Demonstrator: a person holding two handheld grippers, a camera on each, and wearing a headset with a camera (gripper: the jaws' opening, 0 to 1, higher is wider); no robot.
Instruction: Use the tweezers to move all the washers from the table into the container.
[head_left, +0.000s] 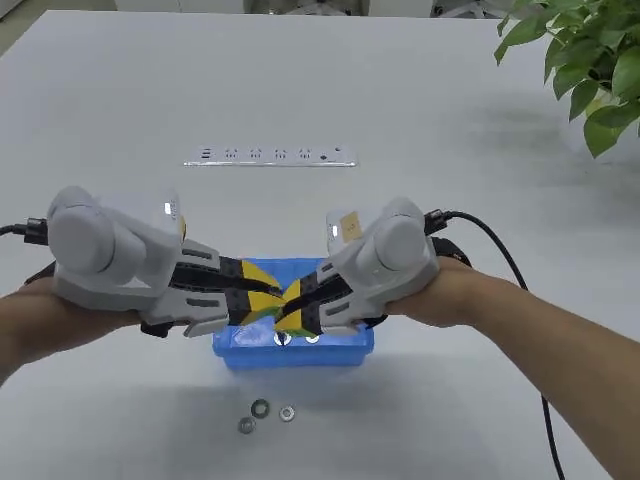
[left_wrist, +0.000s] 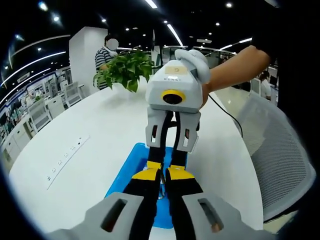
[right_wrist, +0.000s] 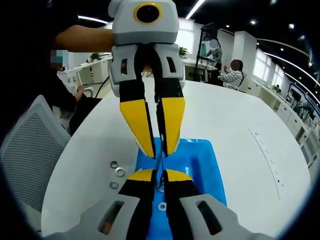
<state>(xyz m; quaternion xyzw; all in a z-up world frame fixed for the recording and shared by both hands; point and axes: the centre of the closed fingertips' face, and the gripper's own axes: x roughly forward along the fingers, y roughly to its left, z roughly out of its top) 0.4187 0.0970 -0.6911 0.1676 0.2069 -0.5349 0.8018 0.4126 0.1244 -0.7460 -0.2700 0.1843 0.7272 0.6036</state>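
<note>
My left gripper (head_left: 270, 298) and right gripper (head_left: 295, 312) meet tip to tip over the blue container (head_left: 300, 356), which sits on the white tabletop (head_left: 400, 120) right in front of me. Both sets of jaws are narrow, w/ only a slit btwn the yellow pads.

In the right gripper view a thin metal strip, the tweezers (right_wrist: 160, 165), runs in that slit. My right jaws are pinched on it, and the left jaws coming in from the top look pinched on the same strip. Its tip hangs over the container's inside. I can't tell whether the tip touches anything.

Washers: three loose washers (head_left: 260, 407) lie on the tabletop just beside the container's near wall — close together, not stacked. At least two more, the dropped washers (head_left: 283, 338), lie flat on the container floor under the jaw tips.

Farther back — a white power strip (head_left: 270, 156) lies flat, well apart from the container. A leafy plant (head_left: 585, 60) is at the far right corner. A black cable (head_left: 500, 255) trails off the right gripper across the tabletop.
</note>
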